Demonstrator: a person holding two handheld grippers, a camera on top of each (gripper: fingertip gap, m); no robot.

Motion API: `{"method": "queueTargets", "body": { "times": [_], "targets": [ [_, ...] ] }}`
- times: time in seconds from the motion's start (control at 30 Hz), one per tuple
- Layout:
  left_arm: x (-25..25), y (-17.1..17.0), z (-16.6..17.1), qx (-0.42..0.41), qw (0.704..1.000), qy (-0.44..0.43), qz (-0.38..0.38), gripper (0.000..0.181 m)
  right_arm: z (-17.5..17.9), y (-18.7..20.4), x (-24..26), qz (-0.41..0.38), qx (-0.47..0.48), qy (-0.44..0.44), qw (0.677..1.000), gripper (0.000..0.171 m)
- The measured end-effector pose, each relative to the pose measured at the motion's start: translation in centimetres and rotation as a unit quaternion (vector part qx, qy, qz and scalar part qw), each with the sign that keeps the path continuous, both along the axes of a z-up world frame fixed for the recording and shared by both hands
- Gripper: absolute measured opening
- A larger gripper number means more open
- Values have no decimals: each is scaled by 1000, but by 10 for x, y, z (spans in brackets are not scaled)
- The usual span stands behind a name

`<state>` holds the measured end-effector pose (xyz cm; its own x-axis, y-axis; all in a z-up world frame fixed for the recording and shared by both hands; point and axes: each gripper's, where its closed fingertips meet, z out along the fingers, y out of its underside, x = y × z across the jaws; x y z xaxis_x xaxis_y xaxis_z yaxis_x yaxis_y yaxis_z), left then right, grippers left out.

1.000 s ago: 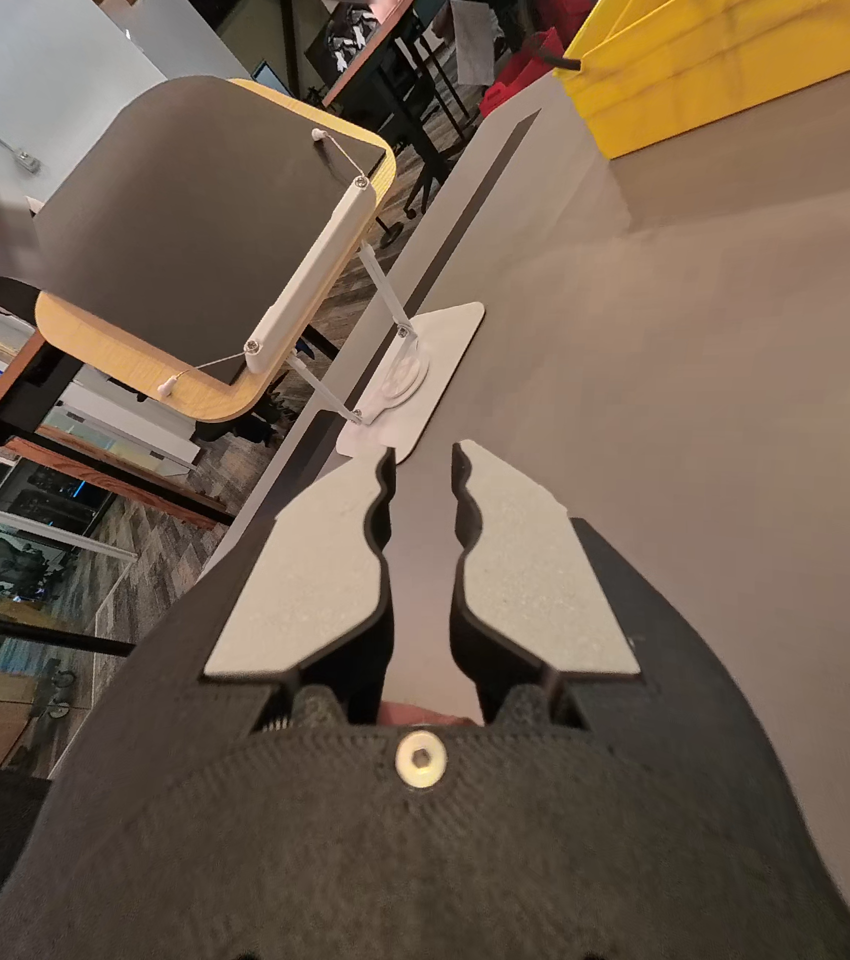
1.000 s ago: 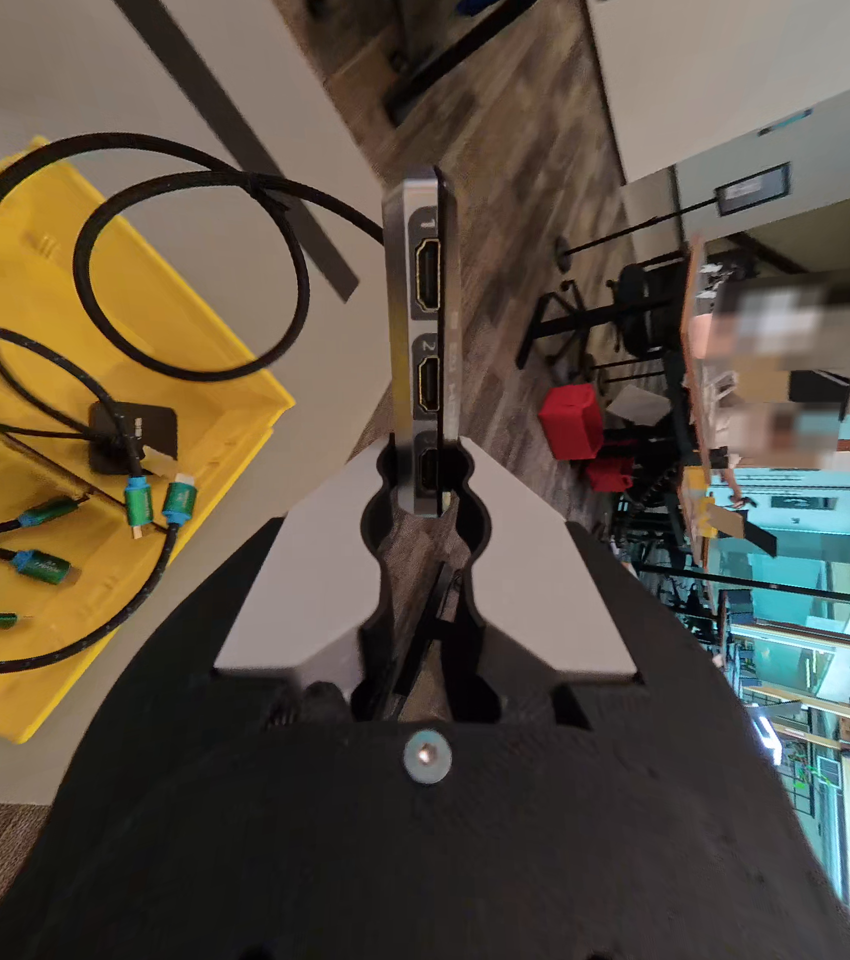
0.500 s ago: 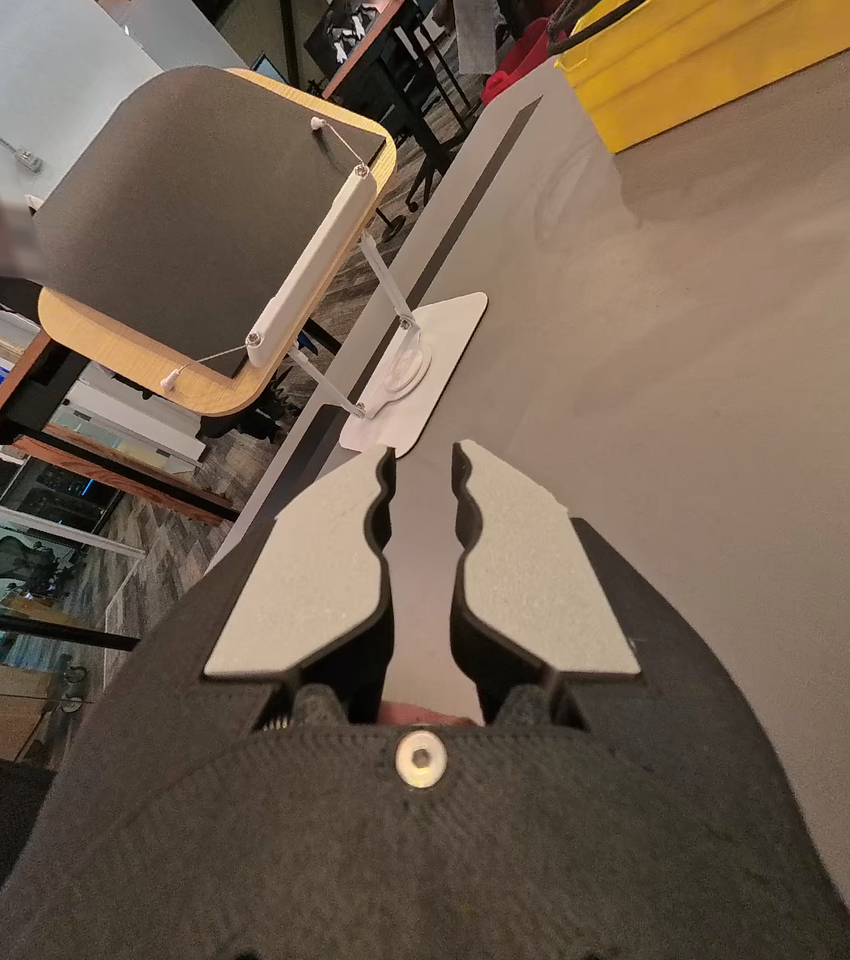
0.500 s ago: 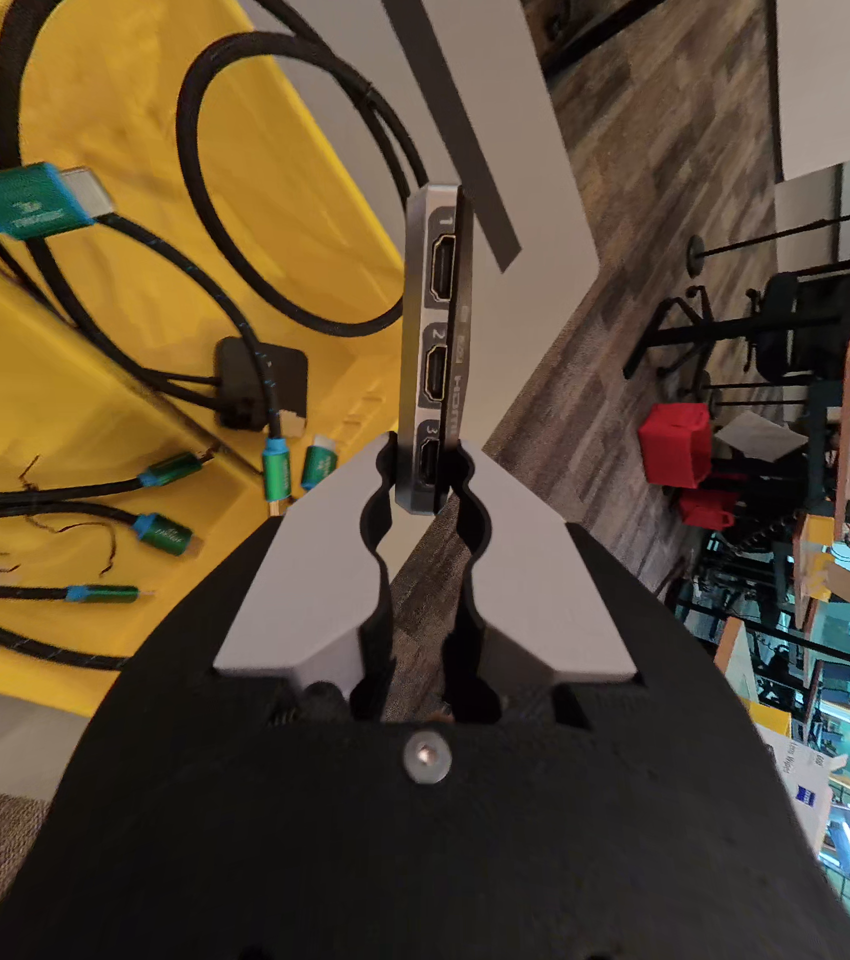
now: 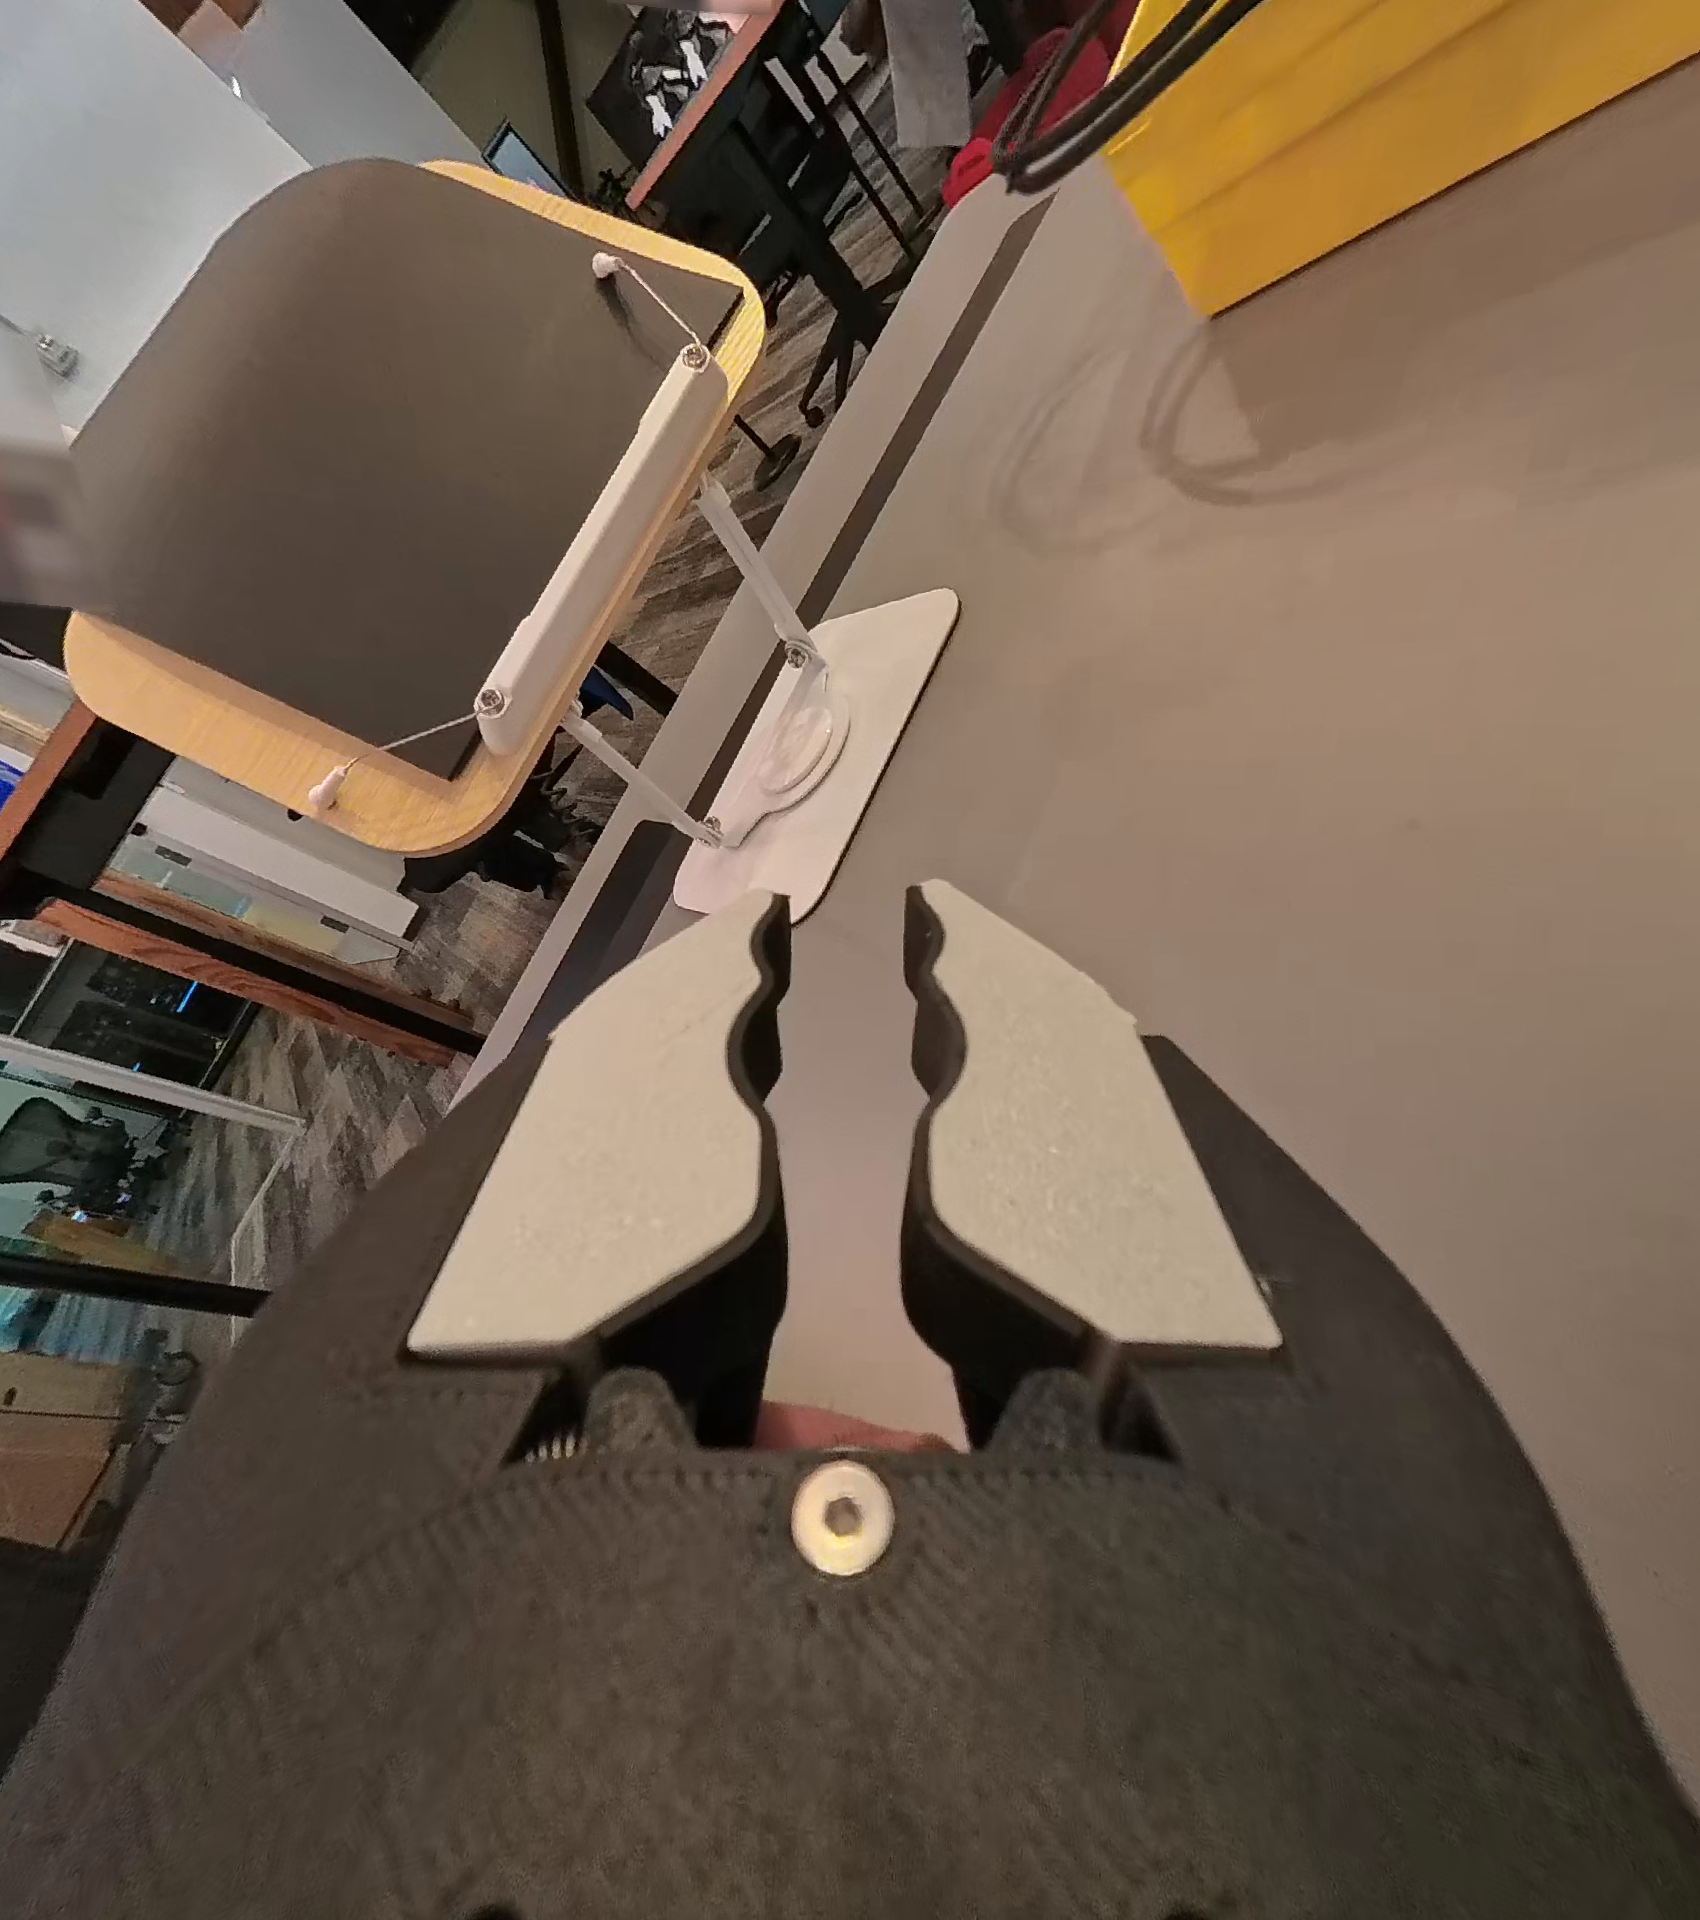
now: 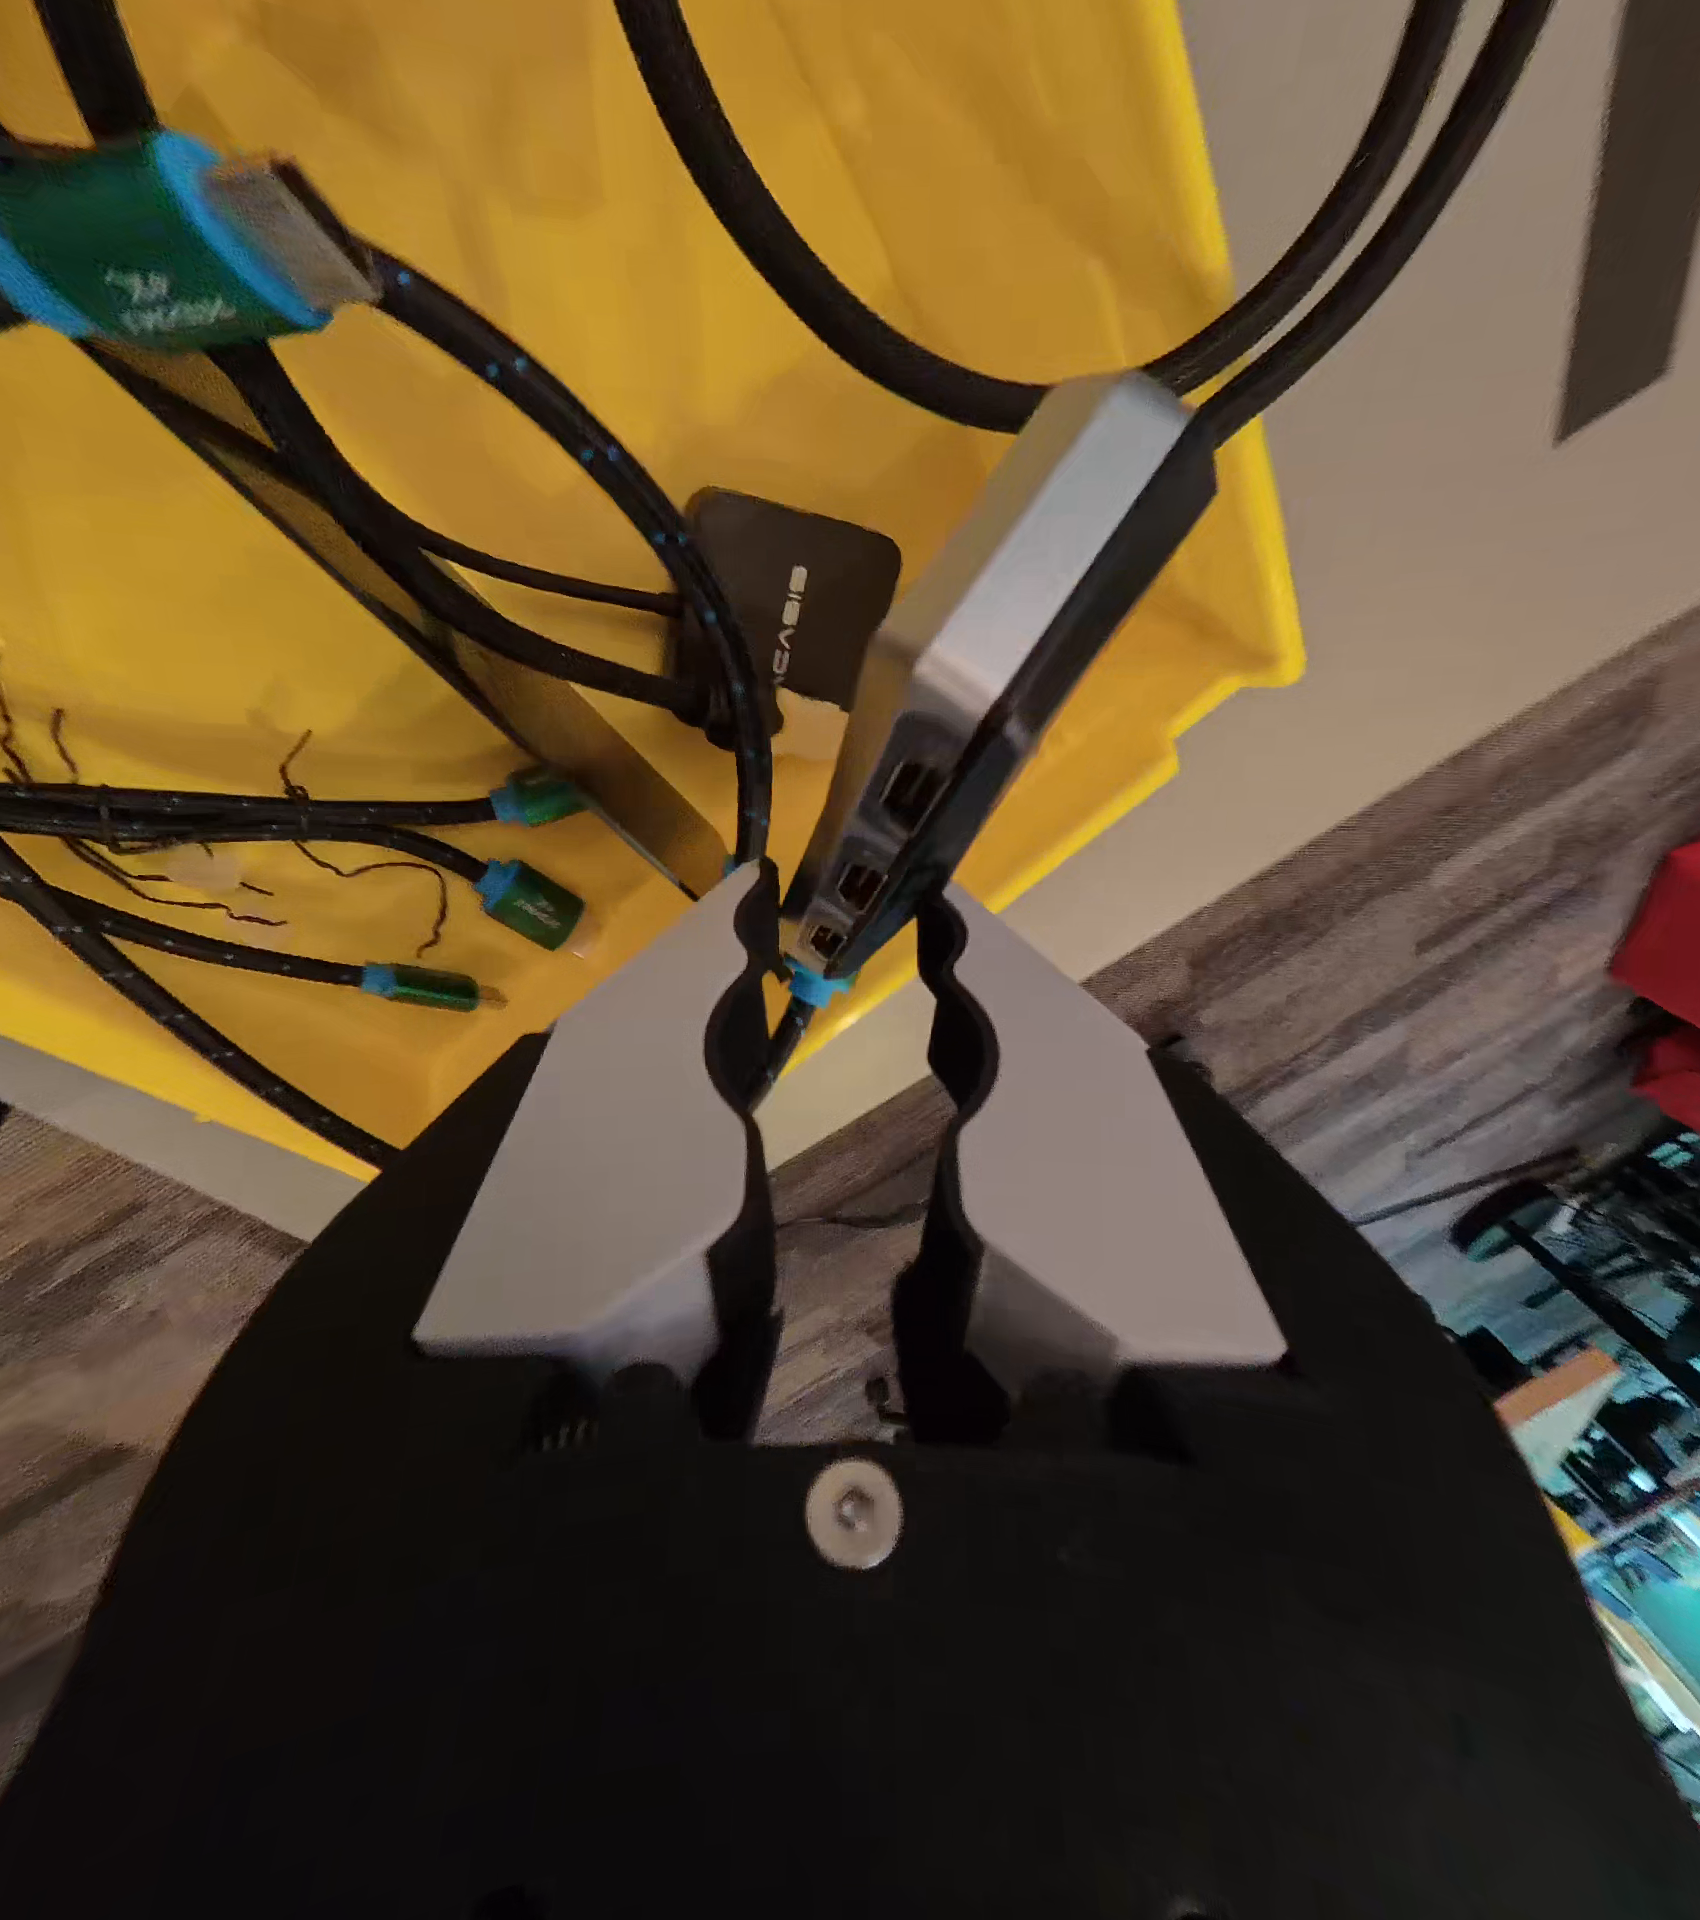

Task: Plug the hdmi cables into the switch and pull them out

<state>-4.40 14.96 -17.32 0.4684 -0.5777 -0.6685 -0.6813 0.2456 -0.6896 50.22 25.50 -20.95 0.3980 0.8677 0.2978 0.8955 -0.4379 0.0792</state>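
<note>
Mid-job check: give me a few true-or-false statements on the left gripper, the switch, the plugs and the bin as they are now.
1. The left gripper holds a cable. False: nothing is between its fingers; only the grey table shows there.
2. The three ports on the switch facing the right camera are empty. True.
3. The bin is blue. False: it is yellow.
4. Green plugs with blue collars lie in the bin. True.
</note>
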Motion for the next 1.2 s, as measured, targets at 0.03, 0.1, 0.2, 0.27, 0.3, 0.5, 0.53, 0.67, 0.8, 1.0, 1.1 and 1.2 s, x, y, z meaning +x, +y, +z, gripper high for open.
{"method": "queueTargets", "body": {
  "times": [0.03, 0.1, 0.2, 0.27, 0.3, 0.5, 0.53, 0.67, 0.8, 1.0, 1.1, 1.2],
  "targets": [
    [0, 0, 0, 1, 1000, 2, 0, 20, -5, 2, 1, -6, -18, -5, 1000, 24],
    [-1, 0, -1, 3, 1000, 6, 1, 20, -15, 3, 3, -13, -52, -19, 998, 22],
    [-3, 1, -2, 1, 1000, 4, 1, 20, -37, 1, 7, -16, -101, -46, 994, 19],
    [-3, 2, -4, -1, 1000, 5, 0, 20, -50, 2, 8, -14, -121, -58, 991, 11],
    [-3, 2, -5, -2, 1000, 6, 0, 20, -55, 1, 10, -18, -134, -66, 989, 4],
    [-5, 3, -9, -3, 1000, 15, 2, 20, -54, -8, 18, -61, -166, -85, 981, 0],
    [-5, 4, -9, -4, 1000, 12, 2, 20, -45, -7, 20, -64, -154, -88, 982, 0],
    [-7, 7, -11, -9, 1000, 13, 6, 20, -4, 2, 17, -71, -78, -61, 993, 6],
    [-19, 11, 0, 7, 999, 14, 29, 22, 35, 11, 15, -103, 19, 28, 994, 14],
    [-98, 22, 55, 24, 986, -59, 152, 41, 30, -29, 54, -193, 52, 142, 969, 35],
    [-169, 22, 53, 3, 966, -44, 253, 56, 2, -59, 72, -243, 32, 200, 949, 46],
    [-230, 8, 42, -43, 942, -67, 327, 66, -24, -83, 77, -262, 17, 251, 932, 48]
  ]
}}
